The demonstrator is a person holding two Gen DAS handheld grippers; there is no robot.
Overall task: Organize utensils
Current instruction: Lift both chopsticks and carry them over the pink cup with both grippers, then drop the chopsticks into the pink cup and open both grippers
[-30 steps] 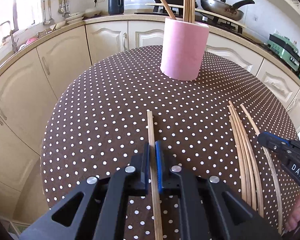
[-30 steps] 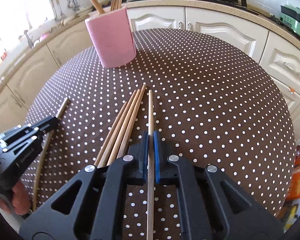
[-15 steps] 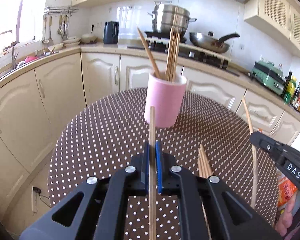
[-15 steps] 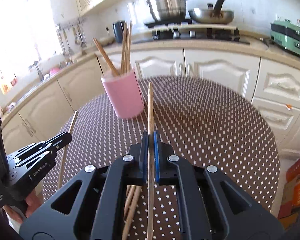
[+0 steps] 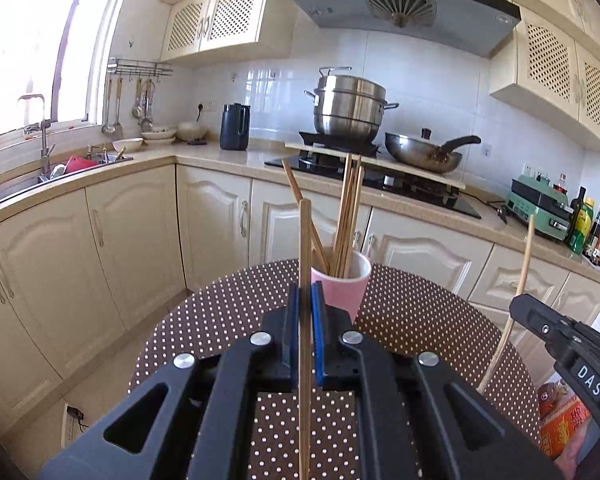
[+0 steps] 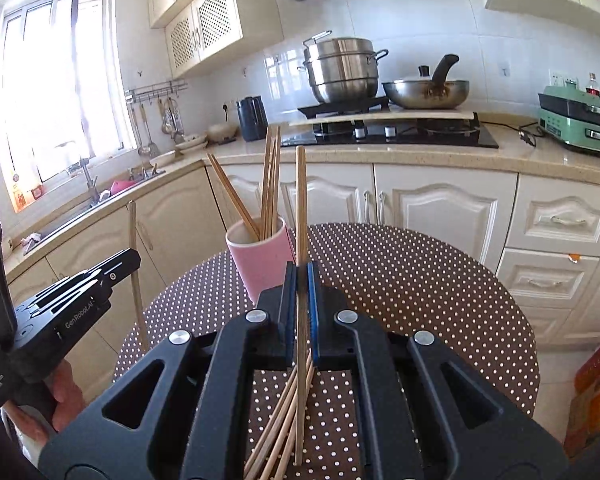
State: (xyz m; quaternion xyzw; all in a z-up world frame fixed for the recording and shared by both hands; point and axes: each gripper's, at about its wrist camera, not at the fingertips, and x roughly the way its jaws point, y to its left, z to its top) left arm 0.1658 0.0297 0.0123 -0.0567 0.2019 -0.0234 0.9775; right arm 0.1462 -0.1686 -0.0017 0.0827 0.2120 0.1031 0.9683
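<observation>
A pink cup [image 5: 346,286] [image 6: 260,258] with several wooden chopsticks standing in it sits at the far side of a round dotted table [image 5: 228,320] [image 6: 412,280]. My left gripper [image 5: 305,304] is shut on one chopstick [image 5: 305,248], held upright above the table just short of the cup. My right gripper [image 6: 300,280] is shut on another chopstick [image 6: 300,204], also raised, right of the cup. Several loose chopsticks [image 6: 278,440] lie on the table under the right gripper. Each gripper shows in the other's view, the right gripper [image 5: 516,308] and the left gripper [image 6: 134,256].
Cream kitchen cabinets [image 5: 132,240] and a counter with a hob, steamer pot [image 5: 350,108] and wok [image 6: 426,94] stand behind the table. A sink [image 5: 60,168] lies at the left under a window. A hand [image 6: 60,392] holds the left gripper. Orange packaging [image 5: 564,420] stands on the floor at right.
Both grippers have risen from the table and tilted up, each lifting its chopstick off the cloth. The view has swung from the tabletop to the kitchen wall.
</observation>
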